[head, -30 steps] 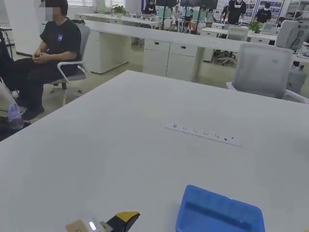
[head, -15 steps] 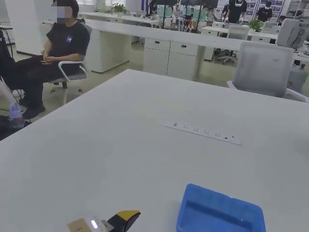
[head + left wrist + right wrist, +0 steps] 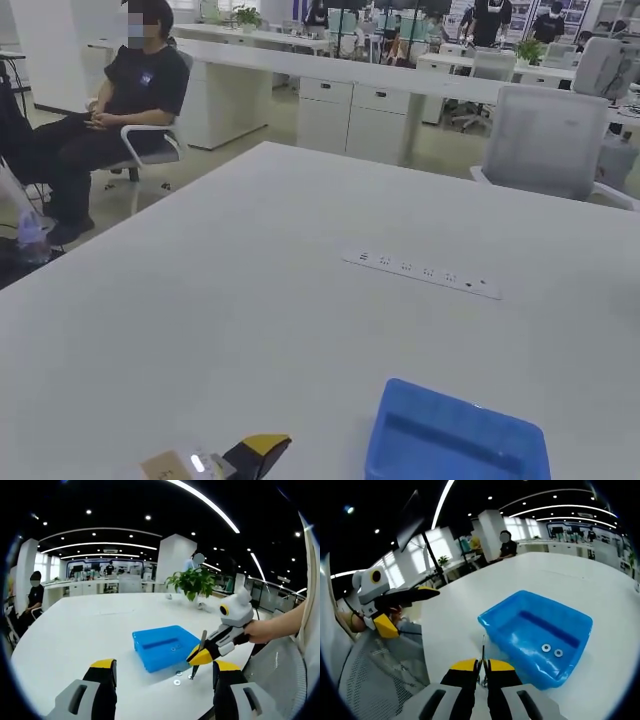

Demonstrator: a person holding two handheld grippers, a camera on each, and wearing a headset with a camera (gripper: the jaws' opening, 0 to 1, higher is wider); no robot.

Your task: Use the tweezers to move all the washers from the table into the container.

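Here the right claw (image 3: 482,667), clamped on tip-down tweezers (image 3: 199,647), hung just above the loose washers (image 3: 177,682) beside the container (image 3: 154,660), nearer than the wide, empty left claw (image 3: 165,666).

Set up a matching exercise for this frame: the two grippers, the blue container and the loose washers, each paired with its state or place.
Things:
1. left gripper
2. right gripper
3. blue container
4. loose washers

States or places:
A. holds two washers
B. jaws wide apart, nothing between them
C. on the table beside the container, near the tip of the tweezers
D. clamped on the tweezers

Pairs: 1-B, 2-D, 3-A, 4-C
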